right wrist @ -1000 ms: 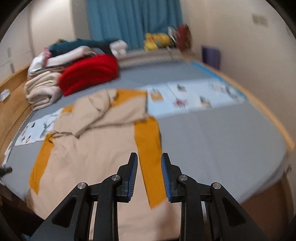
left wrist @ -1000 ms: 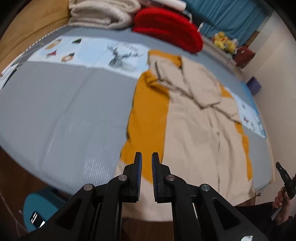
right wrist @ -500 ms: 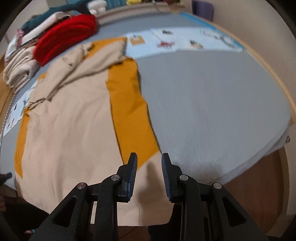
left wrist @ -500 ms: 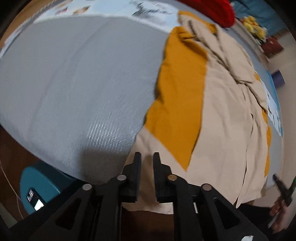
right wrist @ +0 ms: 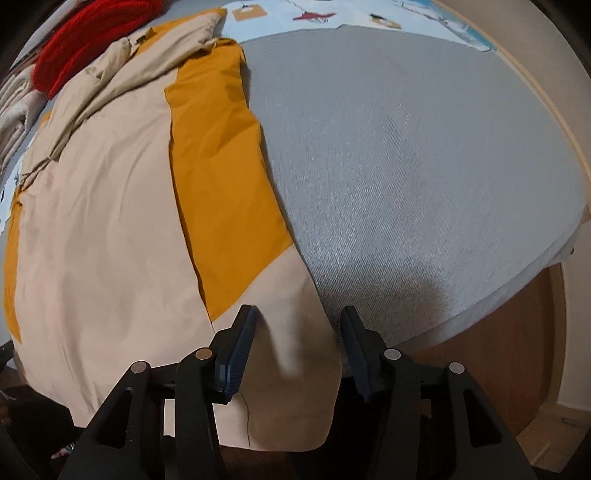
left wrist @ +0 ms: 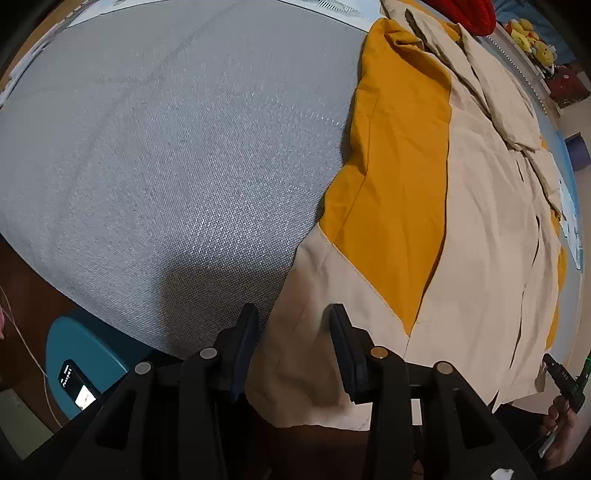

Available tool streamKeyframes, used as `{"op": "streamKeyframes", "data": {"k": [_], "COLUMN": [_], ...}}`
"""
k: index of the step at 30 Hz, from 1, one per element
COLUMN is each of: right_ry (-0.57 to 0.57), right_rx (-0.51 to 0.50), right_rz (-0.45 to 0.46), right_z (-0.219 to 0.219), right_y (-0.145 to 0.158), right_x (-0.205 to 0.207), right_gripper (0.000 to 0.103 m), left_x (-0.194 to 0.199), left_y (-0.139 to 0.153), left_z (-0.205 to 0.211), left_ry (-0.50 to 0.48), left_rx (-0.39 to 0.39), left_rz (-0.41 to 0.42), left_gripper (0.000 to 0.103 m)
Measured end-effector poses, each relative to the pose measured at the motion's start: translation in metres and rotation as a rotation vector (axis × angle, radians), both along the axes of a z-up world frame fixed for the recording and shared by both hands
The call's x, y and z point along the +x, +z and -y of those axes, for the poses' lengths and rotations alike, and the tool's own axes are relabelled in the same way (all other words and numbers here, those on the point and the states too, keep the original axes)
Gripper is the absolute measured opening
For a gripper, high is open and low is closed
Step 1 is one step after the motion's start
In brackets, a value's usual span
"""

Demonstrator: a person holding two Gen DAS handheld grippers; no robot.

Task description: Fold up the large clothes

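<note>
Here a large beige and mustard garment lies spread flat on a grey bed cover, its bottom hem hanging slightly over the near edge of the bed. In the left wrist view the garment fills the picture from 12 o'clock round to 5 o'clock, with the grey cover taking the side toward 9 and 10 o'clock. The left gripper points steeply down at the garment's lower left corner; its jaws have just been opening and now stand partly apart, with beige hem cloth seen between them but not pinched. In the right wrist view the garment runs from 11 o'clock down to 6 o'clock, the cover toward 2 and 3 o'clock. The right gripper hovers over the lower right corner, its jaws likewise just opened to about half width, beige cloth between them, the pads not pressing on it. A red bundle sits near 11 o'clock beyond the collar. A blue stool with a phone on it stands at 8 o'clock in the left view.
</note>
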State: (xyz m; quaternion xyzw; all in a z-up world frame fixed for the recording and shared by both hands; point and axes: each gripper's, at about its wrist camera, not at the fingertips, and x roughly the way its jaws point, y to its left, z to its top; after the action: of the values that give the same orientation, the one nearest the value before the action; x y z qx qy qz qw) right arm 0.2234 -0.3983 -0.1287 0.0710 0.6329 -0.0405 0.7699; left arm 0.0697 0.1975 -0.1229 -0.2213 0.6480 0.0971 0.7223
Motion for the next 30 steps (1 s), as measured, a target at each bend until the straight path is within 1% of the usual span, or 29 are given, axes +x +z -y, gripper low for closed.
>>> {"op": "streamKeyframes", "data": {"k": [5, 7, 8, 9, 10, 11, 12, 13, 14, 15, 17, 18, 19, 21, 22, 23, 24, 25, 26, 27, 30], "right_ry": [0.0, 0.002, 0.003, 0.004, 0.008, 0.013, 0.015, 0.013, 0.012, 0.011, 0.013, 0.011, 0.006, 0.006, 0.017, 0.025, 0.029, 0.029, 0.027, 0.024, 0.017], "right_rx": [0.012, 0.017, 0.021, 0.024, 0.029, 0.033, 0.042, 0.057, 0.065, 0.076, 0.076, 0.065, 0.06, 0.053, 0.04, 0.031, 0.027, 0.027, 0.029, 0.036, 0.077], "right_rz": [-0.023, -0.026, -0.027, -0.026, -0.024, -0.018, -0.007, 0.01, 0.026, 0.043, 0.044, 0.023, 0.004, -0.032, -0.031, -0.032, -0.032, -0.032, -0.028, -0.018, 0.048], "right_z": [0.001, 0.001, 0.0, 0.0, 0.0, -0.001, -0.001, 0.0, 0.0, 0.0, 0.0, 0.0, 0.003, 0.002, 0.001, 0.0, -0.001, -0.002, 0.0, 0.0, 0.002], "right_y": [-0.006, -0.007, -0.007, -0.007, -0.006, -0.005, -0.002, 0.002, 0.006, 0.01, 0.011, 0.006, 0.002, -0.006, -0.006, -0.006, -0.005, -0.005, -0.004, -0.001, 0.016], "right_x": [-0.001, -0.001, -0.001, -0.002, -0.002, -0.003, -0.004, -0.006, -0.007, -0.008, -0.01, -0.01, -0.011, -0.01, -0.008, -0.008, -0.008, -0.008, -0.009, -0.009, -0.01], "right_gripper": [0.05, 0.05, 0.049, 0.045, 0.032, 0.023, 0.009, 0.007, 0.007, 0.006, 0.007, 0.01, 0.014, 0.017, 0.017, 0.017, 0.017, 0.016, 0.015, 0.006, 0.003], "left_x": [0.002, 0.002, 0.002, 0.003, 0.003, 0.003, 0.002, 0.0, -0.002, -0.002, -0.004, -0.004, -0.003, -0.003, -0.003, -0.004, -0.005, -0.005, -0.001, -0.003, -0.012], "left_y": [-0.003, -0.003, -0.003, -0.003, -0.002, 0.001, 0.005, 0.011, 0.015, 0.016, 0.008, 0.001, -0.004, -0.004, -0.004, -0.003, -0.002, 0.0, 0.004, 0.01, 0.037], "left_z": [0.005, 0.01, 0.013, 0.015, 0.017, 0.019, 0.019, 0.019, 0.02, 0.021, 0.021, 0.019, 0.018, 0.019, 0.02, 0.021, 0.022, 0.025, 0.032, 0.035, 0.038], "left_ry": [-0.031, -0.062, -0.078, -0.091, -0.104, -0.105, -0.1, -0.1, -0.108, -0.115, -0.119, -0.111, -0.106, -0.116, -0.12, -0.127, -0.132, -0.138, -0.143, -0.148, -0.158], "left_rx": [0.026, 0.054, 0.065, 0.066, 0.064, 0.051, 0.041, 0.03, 0.017, 0.013, 0.025, 0.024, 0.017, 0.027, 0.033, 0.04, 0.043, 0.041, 0.046, 0.05, 0.027], "left_rz": [-0.004, -0.004, -0.002, 0.002, 0.006, 0.015, 0.033, 0.061, 0.082, 0.086, 0.049, 0.02, 0.002, -0.002, -0.001, -0.002, 0.001, 0.012, 0.031, 0.05, 0.132], "left_gripper": [0.038, 0.038, 0.036, 0.029, 0.01, 0.005, 0.005, 0.005, 0.005, 0.005, 0.006, 0.009, 0.014, 0.015, 0.015, 0.013, 0.009, 0.004, 0.003, 0.002, 0.001]}}
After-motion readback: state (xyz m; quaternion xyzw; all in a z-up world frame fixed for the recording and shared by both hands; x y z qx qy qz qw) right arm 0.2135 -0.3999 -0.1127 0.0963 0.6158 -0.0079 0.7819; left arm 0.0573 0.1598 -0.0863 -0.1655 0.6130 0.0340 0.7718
